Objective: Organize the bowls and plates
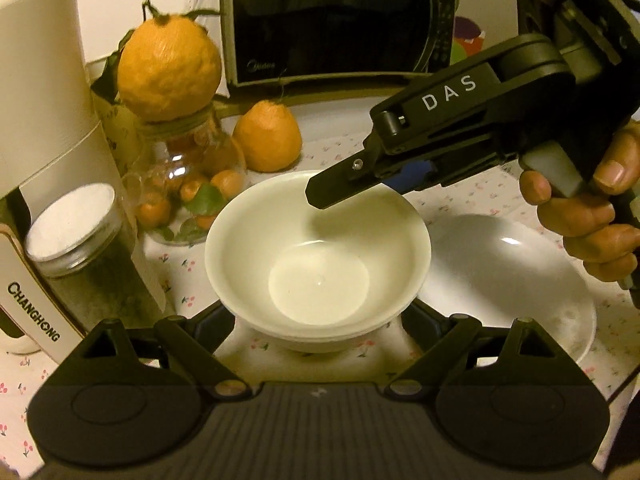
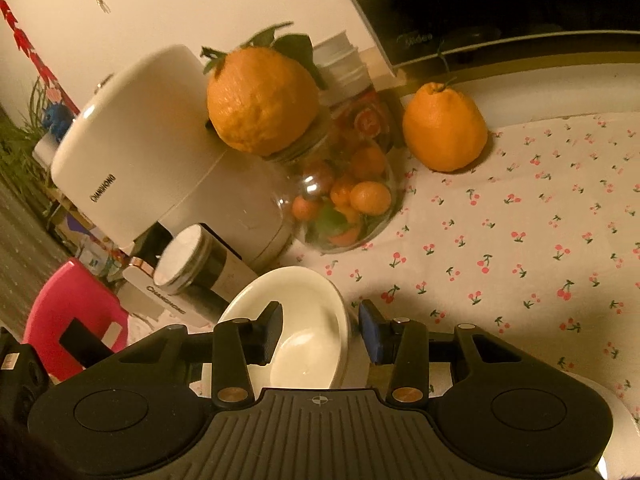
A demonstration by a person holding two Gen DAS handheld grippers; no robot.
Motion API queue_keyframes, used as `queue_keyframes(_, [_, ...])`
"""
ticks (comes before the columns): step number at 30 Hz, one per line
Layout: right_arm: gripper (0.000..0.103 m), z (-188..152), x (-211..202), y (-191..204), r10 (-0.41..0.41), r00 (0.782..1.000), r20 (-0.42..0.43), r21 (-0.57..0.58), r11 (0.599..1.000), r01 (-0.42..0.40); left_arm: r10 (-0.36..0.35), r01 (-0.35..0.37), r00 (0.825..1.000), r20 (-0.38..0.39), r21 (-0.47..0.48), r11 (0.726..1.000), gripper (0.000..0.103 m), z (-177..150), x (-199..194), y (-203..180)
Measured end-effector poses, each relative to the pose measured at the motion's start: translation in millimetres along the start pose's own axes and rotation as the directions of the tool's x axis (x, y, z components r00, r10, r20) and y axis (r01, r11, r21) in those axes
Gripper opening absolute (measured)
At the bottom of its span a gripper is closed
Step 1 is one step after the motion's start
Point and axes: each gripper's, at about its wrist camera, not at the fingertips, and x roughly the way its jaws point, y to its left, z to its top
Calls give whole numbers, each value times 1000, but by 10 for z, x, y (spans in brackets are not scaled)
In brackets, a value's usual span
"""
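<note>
A stack of white bowls [image 1: 318, 256] stands on the cherry-print tablecloth, straight ahead in the left wrist view. My left gripper [image 1: 318, 322] is open, with its fingers on either side of the stack's base. A white plate [image 1: 520, 272] lies just right of the bowls. My right gripper [image 2: 320, 334] is open. Its jaws straddle the rim of the top bowl [image 2: 304, 320], one finger inside, one outside. It also shows in the left wrist view [image 1: 332, 188], above the far rim.
To the left stand a white Changhong appliance [image 1: 36, 92], a glass jar with a white lid [image 1: 76, 236] and a glass jar of small oranges [image 1: 188, 176] topped by a large orange [image 1: 168, 68]. Another orange [image 1: 268, 136] and a microwave [image 1: 340, 20] are behind. A pink stool [image 2: 72, 312] stands off the table.
</note>
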Motion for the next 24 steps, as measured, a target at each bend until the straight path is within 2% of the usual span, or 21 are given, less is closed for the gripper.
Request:
queue_keyframes(9, [41,-43,-449,-54,-12,1000,29,16,1000,12,-54,54,998,31,25,998,89,90,-139,-263])
queue_keyframes(18, [41,-230,-872,-267,-76,997,22,51,996,75,-139,138,990,18,58,989,89,119,-117,-623])
queue_keyframes(24, [41,-361,-1056,-426,-120,993,19,79,990,118,-162,162,987,-6,86,983,89,87,-56,-829])
